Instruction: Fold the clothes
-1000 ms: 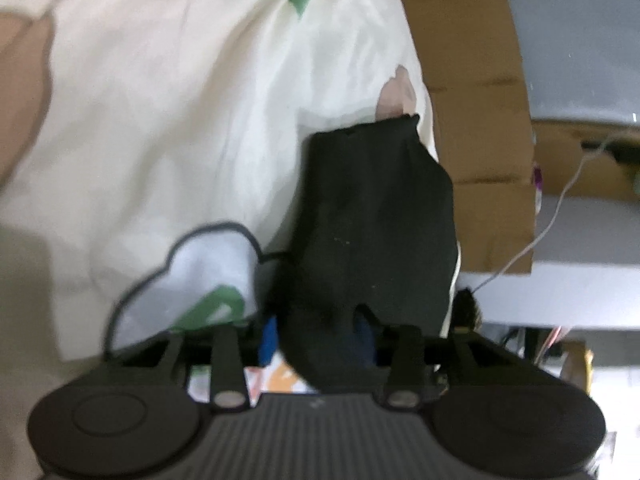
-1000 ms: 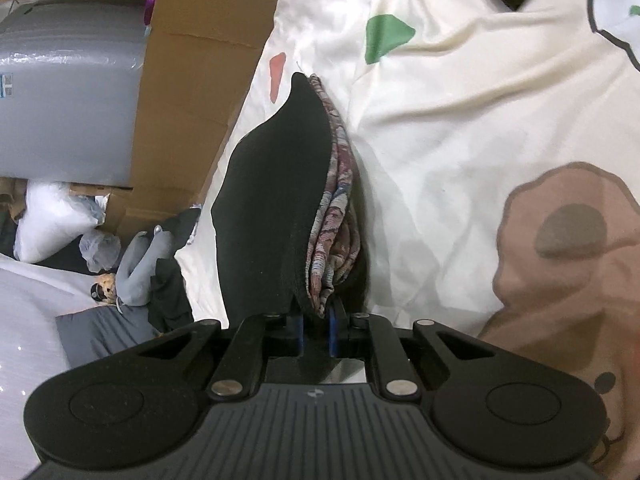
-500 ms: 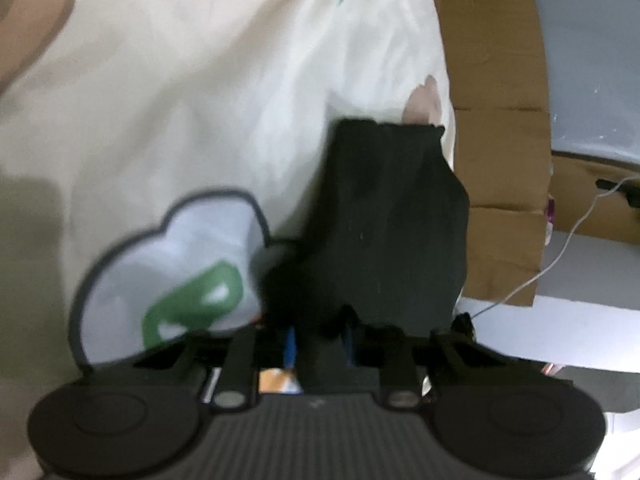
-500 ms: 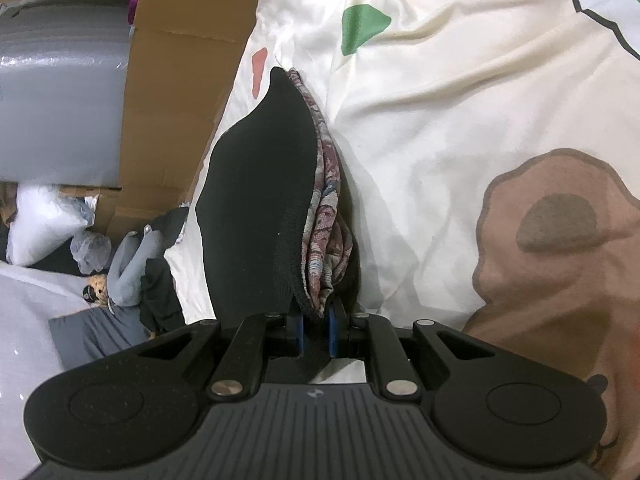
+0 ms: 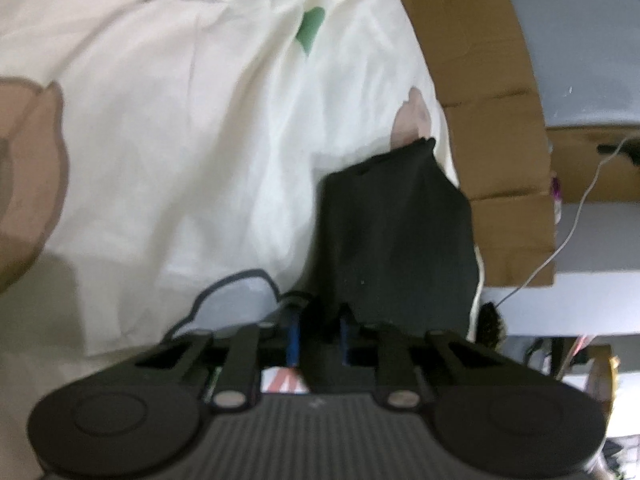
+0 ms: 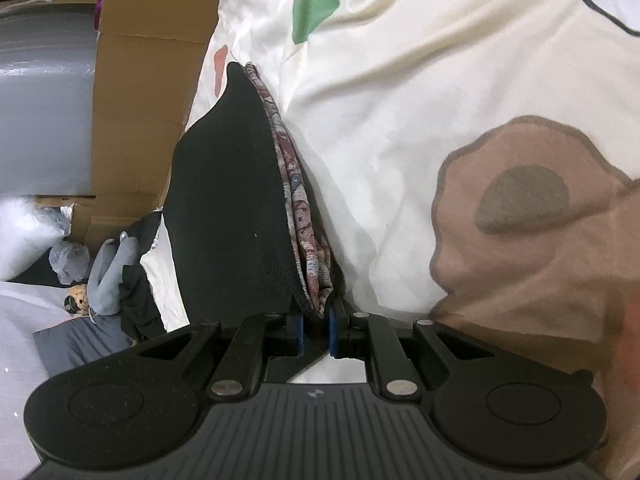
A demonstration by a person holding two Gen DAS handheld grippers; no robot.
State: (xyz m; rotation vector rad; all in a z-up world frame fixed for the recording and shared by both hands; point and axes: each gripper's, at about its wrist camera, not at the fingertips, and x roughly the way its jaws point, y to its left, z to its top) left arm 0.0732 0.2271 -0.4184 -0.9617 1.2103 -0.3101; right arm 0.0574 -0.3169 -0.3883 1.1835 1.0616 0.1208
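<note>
A: Grippers nearest: what do they hold?

B: Left hand-held gripper (image 5: 318, 342) and right hand-held gripper (image 6: 316, 330) each pinch the black garment (image 6: 228, 208), patterned lining showing.

A: Which way does it run?

B: Toward twelve o'clock, over the cream bedsheet (image 6: 400, 92); cardboard box (image 5: 492, 128) beyond.

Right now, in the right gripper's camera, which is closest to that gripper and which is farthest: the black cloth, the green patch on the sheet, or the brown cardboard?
1. Black cloth: pinched in the right gripper, hanging just left of centre.
2. Green patch: up the cream sheet, beyond the cloth's tip.
3. Brown cardboard: off the sheet's left edge, seemingly farthest, though close to the patch.
</note>
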